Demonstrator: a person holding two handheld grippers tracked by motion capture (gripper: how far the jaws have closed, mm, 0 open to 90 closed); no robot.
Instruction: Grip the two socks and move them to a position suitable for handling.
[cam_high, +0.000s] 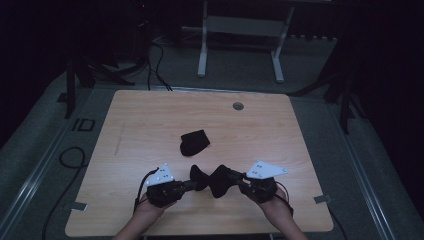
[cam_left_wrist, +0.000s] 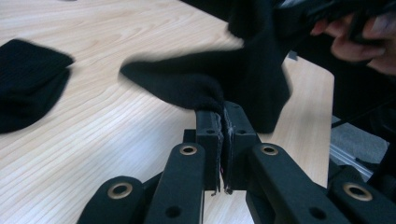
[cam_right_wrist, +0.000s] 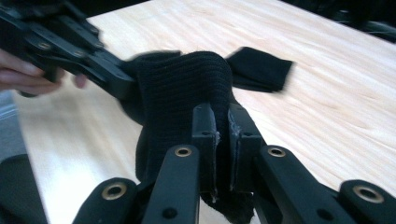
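A black knit sock (cam_high: 212, 179) hangs between my two grippers just above the wooden table (cam_high: 150, 125), near its front edge. My left gripper (cam_high: 191, 184) is shut on one end of this sock (cam_left_wrist: 187, 84), its jaws pinching the fabric. At the other end, my right gripper (cam_high: 235, 180) is shut on the sock (cam_right_wrist: 182, 88), which bulges over its jaws. A second black sock (cam_high: 194, 142) lies folded on the table farther back, seen as the sock (cam_left_wrist: 28, 79) at the left of the left gripper view and the sock (cam_right_wrist: 259, 70) beyond the held one.
A round grey grommet (cam_high: 238, 106) sits near the table's far edge. White desk legs (cam_high: 202, 45) stand on the floor behind the table, and cables (cam_high: 75, 160) trail on the floor at left.
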